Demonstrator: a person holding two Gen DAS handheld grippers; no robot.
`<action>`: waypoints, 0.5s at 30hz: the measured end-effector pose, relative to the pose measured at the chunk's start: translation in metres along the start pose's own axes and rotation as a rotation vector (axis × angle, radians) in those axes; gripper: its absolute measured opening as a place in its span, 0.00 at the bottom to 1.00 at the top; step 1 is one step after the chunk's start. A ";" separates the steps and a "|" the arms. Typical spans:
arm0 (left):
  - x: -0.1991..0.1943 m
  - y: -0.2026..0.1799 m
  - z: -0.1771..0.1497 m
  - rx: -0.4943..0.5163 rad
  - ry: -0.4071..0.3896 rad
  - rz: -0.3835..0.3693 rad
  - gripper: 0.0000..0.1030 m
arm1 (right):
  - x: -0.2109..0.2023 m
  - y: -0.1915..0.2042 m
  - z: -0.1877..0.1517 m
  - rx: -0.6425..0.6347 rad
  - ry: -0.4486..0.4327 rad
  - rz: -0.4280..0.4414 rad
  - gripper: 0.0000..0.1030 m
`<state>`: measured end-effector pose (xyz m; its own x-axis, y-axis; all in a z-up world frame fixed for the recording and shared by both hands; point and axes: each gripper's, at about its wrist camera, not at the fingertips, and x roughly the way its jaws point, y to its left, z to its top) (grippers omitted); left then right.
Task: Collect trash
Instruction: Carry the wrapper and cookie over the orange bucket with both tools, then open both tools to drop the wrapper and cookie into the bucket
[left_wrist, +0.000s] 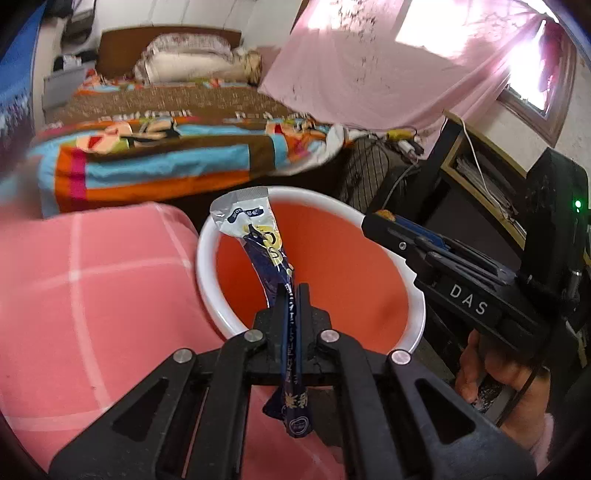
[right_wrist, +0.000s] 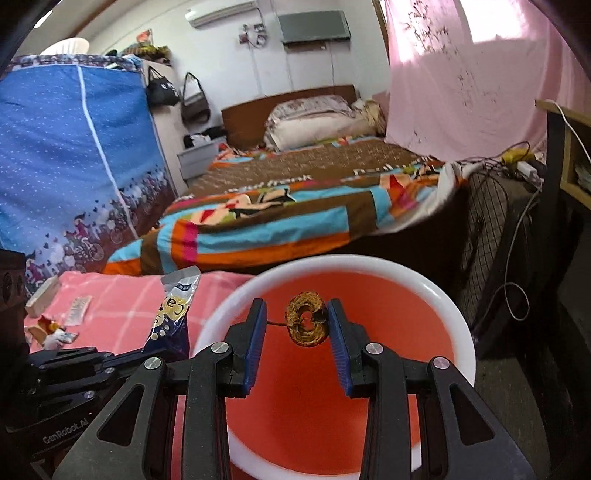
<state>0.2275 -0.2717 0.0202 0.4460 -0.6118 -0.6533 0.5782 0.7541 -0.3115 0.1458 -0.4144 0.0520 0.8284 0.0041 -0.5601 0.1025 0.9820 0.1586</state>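
A white-rimmed bin (left_wrist: 207, 258) with an orange inside stands beside the pink checked cloth. My left gripper (left_wrist: 293, 291) is shut on a long blue and white snack wrapper (left_wrist: 258, 240), whose upper end sticks out over the bin's rim. In the right wrist view the same wrapper (right_wrist: 173, 317) rises from the left gripper (right_wrist: 147, 360) at the bin's left edge. My right gripper (right_wrist: 297, 314) hangs over the bin (right_wrist: 454, 314) and pinches a brown ring-shaped scrap (right_wrist: 306, 324). The scrap rests against the right pad, and its thin stem reaches the left pad. The right gripper (left_wrist: 380, 218) also shows in the left wrist view.
The pink checked cloth (right_wrist: 122, 306) carries several more wrappers and scraps (right_wrist: 51, 332) and a white block (right_wrist: 42, 297). Behind it lies a bed with a striped blanket (right_wrist: 258, 229). A black fan grille (right_wrist: 491, 229) and a dark desk (left_wrist: 480, 166) stand right of the bin. A hand (left_wrist: 517, 376) holds the right gripper.
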 end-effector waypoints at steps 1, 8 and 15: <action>0.004 0.000 0.000 -0.012 0.019 -0.007 0.49 | 0.001 -0.002 -0.001 0.006 0.008 0.001 0.32; 0.020 0.003 0.002 -0.055 0.080 -0.018 0.50 | 0.007 -0.017 -0.002 0.046 0.057 0.007 0.32; 0.022 0.009 0.003 -0.101 0.088 -0.015 0.75 | 0.015 -0.021 -0.001 0.063 0.102 0.001 0.36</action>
<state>0.2445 -0.2793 0.0051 0.3736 -0.6036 -0.7043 0.5109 0.7677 -0.3869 0.1555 -0.4346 0.0398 0.7688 0.0272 -0.6389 0.1389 0.9681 0.2084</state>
